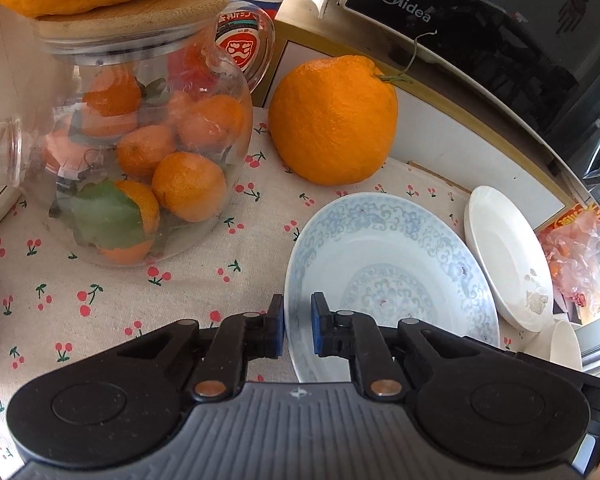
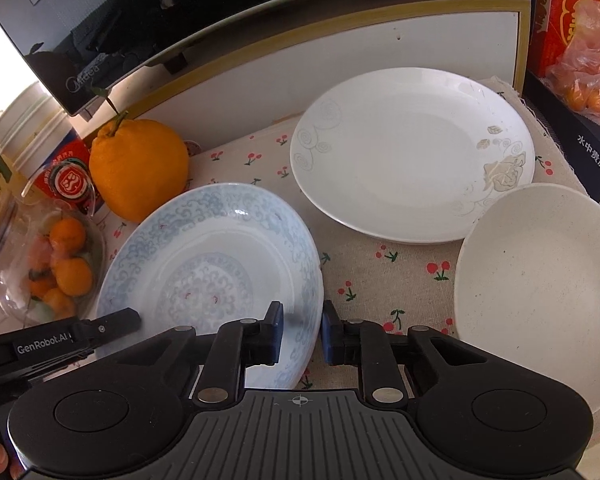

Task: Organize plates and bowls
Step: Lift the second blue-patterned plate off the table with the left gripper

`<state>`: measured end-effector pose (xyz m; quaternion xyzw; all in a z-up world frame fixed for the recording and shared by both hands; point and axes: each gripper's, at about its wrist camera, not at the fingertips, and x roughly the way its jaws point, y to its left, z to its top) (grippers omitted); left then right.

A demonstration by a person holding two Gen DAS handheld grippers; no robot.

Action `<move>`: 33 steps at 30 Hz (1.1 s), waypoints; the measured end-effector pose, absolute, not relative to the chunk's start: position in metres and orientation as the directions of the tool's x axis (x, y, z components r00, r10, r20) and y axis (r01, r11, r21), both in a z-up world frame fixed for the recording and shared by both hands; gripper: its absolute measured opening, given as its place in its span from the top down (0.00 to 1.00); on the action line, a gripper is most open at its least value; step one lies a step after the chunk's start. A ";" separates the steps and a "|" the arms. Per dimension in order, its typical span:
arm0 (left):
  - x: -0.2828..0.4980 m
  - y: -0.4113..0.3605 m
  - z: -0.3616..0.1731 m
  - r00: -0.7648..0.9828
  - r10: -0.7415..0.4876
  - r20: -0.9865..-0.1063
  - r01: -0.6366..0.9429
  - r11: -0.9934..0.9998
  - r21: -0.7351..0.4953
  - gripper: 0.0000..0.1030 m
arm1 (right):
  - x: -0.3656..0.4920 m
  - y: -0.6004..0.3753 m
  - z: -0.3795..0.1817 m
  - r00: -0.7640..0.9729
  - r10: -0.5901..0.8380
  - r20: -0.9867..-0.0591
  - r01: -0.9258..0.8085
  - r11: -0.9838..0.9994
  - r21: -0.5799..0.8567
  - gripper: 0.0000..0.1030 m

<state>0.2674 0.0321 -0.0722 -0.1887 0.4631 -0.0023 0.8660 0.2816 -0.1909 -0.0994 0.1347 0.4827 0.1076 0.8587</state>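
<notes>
A blue-patterned plate (image 1: 388,264) lies on the cherry-print cloth, its far edge by a big orange. My left gripper (image 1: 298,328) is shut on its left rim, one pad outside and one inside. In the right wrist view the same plate (image 2: 204,256) has its right rim between the pads of my right gripper (image 2: 302,330), which is shut on it. One of the left gripper's fingers (image 2: 116,322) shows at the plate's left edge. A white plate with a rose print (image 2: 404,156) lies behind, and a cream bowl (image 2: 540,280) stands to the right.
A glass jar of small oranges (image 1: 140,160) with a wooden lid stands left of the plate, and a big orange (image 1: 332,120) behind it. A microwave (image 1: 500,32) sits on a white cabinet (image 2: 300,64) at the back. A plastic bag of fruit (image 2: 588,60) lies far right.
</notes>
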 end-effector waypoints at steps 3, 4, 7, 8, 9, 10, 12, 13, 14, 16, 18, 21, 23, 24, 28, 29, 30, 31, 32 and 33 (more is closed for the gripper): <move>0.267 0.031 -0.071 0.573 -0.170 -0.802 -0.163 0.935 -0.315 0.89 | 0.280 -0.195 -0.100 0.513 0.324 -0.795 -0.046 0.935 0.351 0.85; 0.267 0.031 -0.070 0.574 -0.170 -0.801 -0.162 0.935 -0.315 0.90 | 0.280 -0.195 -0.100 0.511 0.330 -0.794 -0.045 0.932 0.359 0.86; 0.265 0.033 -0.064 0.590 -0.175 -0.788 -0.155 0.933 -0.324 0.91 | 0.279 -0.198 -0.097 0.519 0.347 -0.781 -0.044 0.924 0.381 0.86; 0.265 0.034 -0.061 0.596 -0.180 -0.783 -0.152 0.932 -0.330 0.92 | 0.278 -0.198 -0.094 0.527 0.347 -0.776 -0.046 0.923 0.382 0.86; 0.264 0.034 -0.059 0.599 -0.181 -0.780 -0.154 0.930 -0.334 0.92 | 0.278 -0.199 -0.092 0.534 0.349 -0.770 -0.048 0.922 0.385 0.86; 0.263 0.035 -0.056 0.604 -0.182 -0.776 -0.155 0.928 -0.339 0.92 | 0.277 -0.199 -0.089 0.539 0.354 -0.764 -0.047 0.919 0.392 0.86; 0.261 0.037 -0.053 0.605 -0.184 -0.775 -0.165 0.923 -0.348 0.92 | 0.275 -0.201 -0.085 0.543 0.368 -0.755 -0.045 0.910 0.412 0.86; 0.260 0.039 -0.052 0.608 -0.186 -0.772 -0.165 0.921 -0.353 0.92 | 0.275 -0.202 -0.083 0.546 0.375 -0.749 -0.046 0.906 0.420 0.86; 0.260 0.039 -0.051 0.609 -0.189 -0.770 -0.165 0.920 -0.356 0.92 | 0.274 -0.203 -0.081 0.549 0.382 -0.743 -0.048 0.902 0.428 0.86; 0.258 0.041 -0.050 0.610 -0.193 -0.769 -0.172 0.915 -0.365 0.92 | 0.272 -0.203 -0.078 0.556 0.386 -0.736 -0.052 0.900 0.432 0.86; 0.256 0.041 -0.048 0.611 -0.192 -0.768 -0.170 0.916 -0.364 0.92 | 0.271 -0.203 -0.075 0.561 0.385 -0.733 -0.054 0.900 0.432 0.86; 0.251 0.042 -0.044 0.614 -0.194 -0.765 -0.169 0.914 -0.368 0.92 | 0.269 -0.206 -0.071 0.569 0.393 -0.723 -0.053 0.895 0.444 0.86; 0.248 0.043 -0.041 0.618 -0.197 -0.761 -0.170 0.912 -0.374 0.92 | 0.267 -0.209 -0.068 0.573 0.402 -0.714 -0.057 0.889 0.455 0.86; 0.247 0.043 -0.040 0.619 -0.198 -0.760 -0.170 0.911 -0.376 0.92 | 0.267 -0.210 -0.067 0.575 0.404 -0.711 -0.058 0.887 0.458 0.86; 0.242 0.043 -0.034 0.626 -0.198 -0.754 -0.171 0.909 -0.380 0.92 | 0.264 -0.211 -0.063 0.582 0.408 -0.704 -0.066 0.886 0.459 0.86; 0.241 0.043 -0.033 0.628 -0.196 -0.753 -0.171 0.909 -0.379 0.92 | 0.262 -0.211 -0.061 0.583 0.410 -0.701 -0.067 0.885 0.461 0.86; 0.240 0.044 -0.031 0.630 -0.196 -0.751 -0.172 0.909 -0.381 0.92 | 0.261 -0.211 -0.059 0.586 0.411 -0.699 -0.070 0.885 0.461 0.86; 0.238 0.043 -0.029 0.633 -0.196 -0.749 -0.172 0.908 -0.383 0.92 | 0.260 -0.211 -0.057 0.588 0.411 -0.697 -0.074 0.885 0.460 0.86; 0.236 0.043 -0.027 0.634 -0.196 -0.748 -0.172 0.907 -0.383 0.92 | 0.259 -0.212 -0.056 0.589 0.413 -0.694 -0.077 0.884 0.460 0.86; 0.233 0.044 -0.025 0.637 -0.194 -0.746 -0.171 0.908 -0.383 0.92 | 0.258 -0.212 -0.054 0.591 0.414 -0.692 -0.079 0.884 0.461 0.86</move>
